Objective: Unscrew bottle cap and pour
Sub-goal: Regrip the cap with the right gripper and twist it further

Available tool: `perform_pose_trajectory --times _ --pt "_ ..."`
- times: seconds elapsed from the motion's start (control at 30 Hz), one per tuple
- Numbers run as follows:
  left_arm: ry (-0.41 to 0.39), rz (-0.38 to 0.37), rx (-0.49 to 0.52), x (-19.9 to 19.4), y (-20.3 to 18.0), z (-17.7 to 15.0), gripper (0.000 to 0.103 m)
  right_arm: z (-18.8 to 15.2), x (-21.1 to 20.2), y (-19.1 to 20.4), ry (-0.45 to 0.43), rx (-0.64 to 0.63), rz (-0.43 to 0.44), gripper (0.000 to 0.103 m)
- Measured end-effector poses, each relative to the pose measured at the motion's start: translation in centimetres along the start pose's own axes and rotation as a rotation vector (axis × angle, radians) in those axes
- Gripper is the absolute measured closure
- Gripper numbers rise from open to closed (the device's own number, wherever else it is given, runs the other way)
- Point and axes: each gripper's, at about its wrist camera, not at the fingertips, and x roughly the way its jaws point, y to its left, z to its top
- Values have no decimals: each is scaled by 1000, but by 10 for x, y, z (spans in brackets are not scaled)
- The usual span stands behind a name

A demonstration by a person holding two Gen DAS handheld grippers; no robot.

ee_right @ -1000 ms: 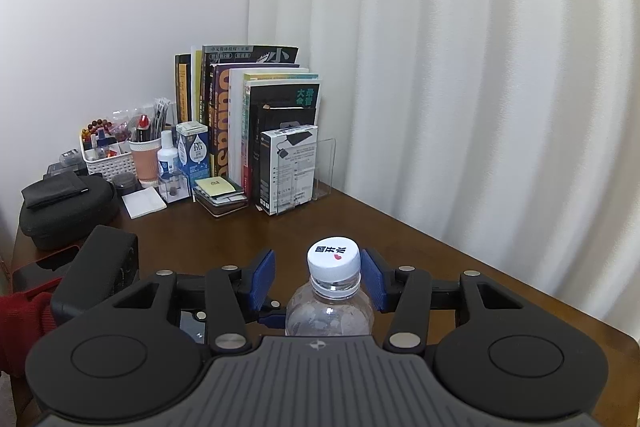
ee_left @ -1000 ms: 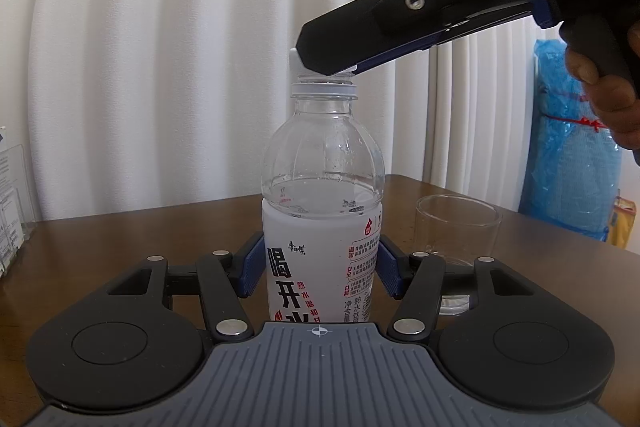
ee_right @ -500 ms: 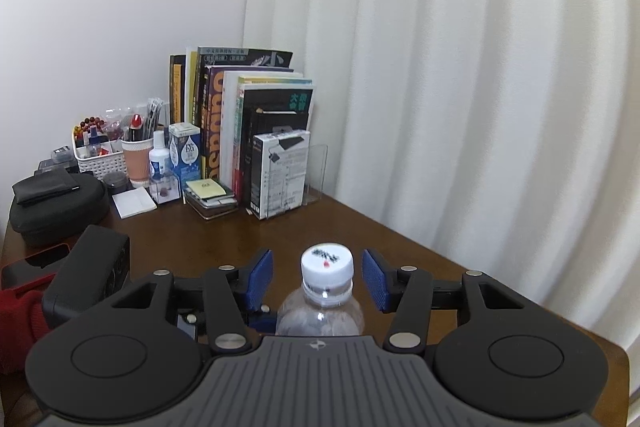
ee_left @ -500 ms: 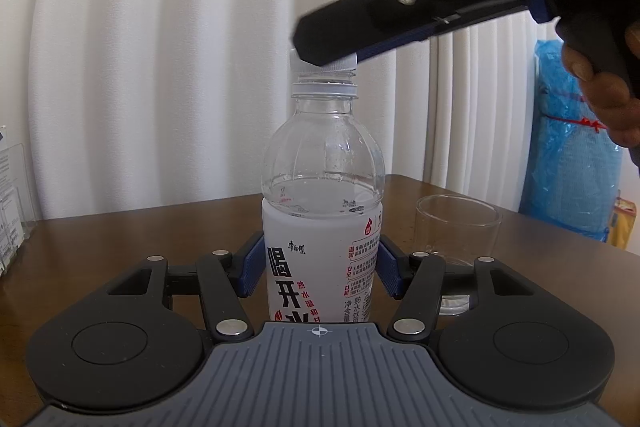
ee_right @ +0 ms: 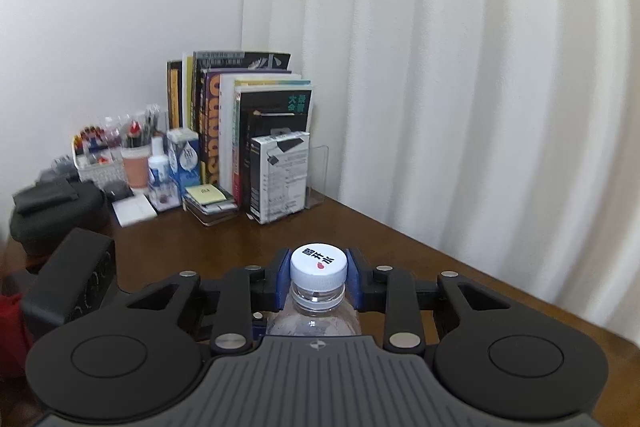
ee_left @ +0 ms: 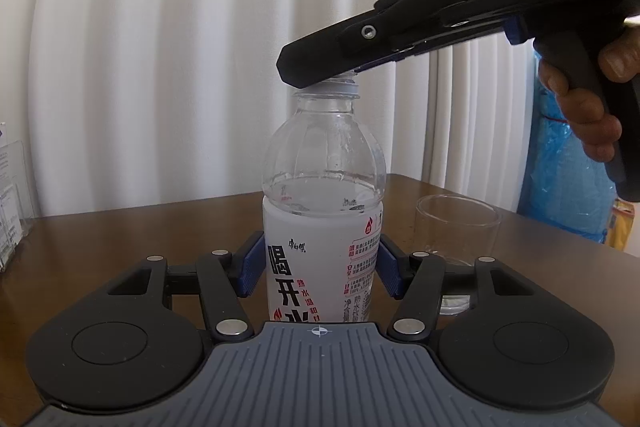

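Note:
A clear water bottle with a white label stands upright on the brown table. My left gripper is shut on its labelled body. My right gripper is shut on the white cap, its blue pads pressed against both sides of the cap. In the left wrist view the right gripper comes in from the upper right and covers the cap. An empty clear glass stands on the table just right of the bottle.
Books, a white box, small bottles and a pen basket stand at the table's far left corner. A black pouch lies at the left. White curtains hang behind. A blue bag stands at the right.
My right gripper was open around the cap and has closed on it. It also dropped slightly lower over the bottle top. The left gripper and bottle have not moved.

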Motion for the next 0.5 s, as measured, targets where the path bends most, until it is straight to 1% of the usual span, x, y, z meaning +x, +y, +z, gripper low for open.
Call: perform_pose_trajectory --times 0.1,0.2,0.5 --pt "0 0 -1 1 0 1 45 -4 0 -5 -21 25 21 71" --pt "0 0 -1 1 0 1 45 -4 0 -5 -28 20 21 71" --pt "1 0 -2 4 -3 0 45 -3 3 -2 -16 -7 13 71"
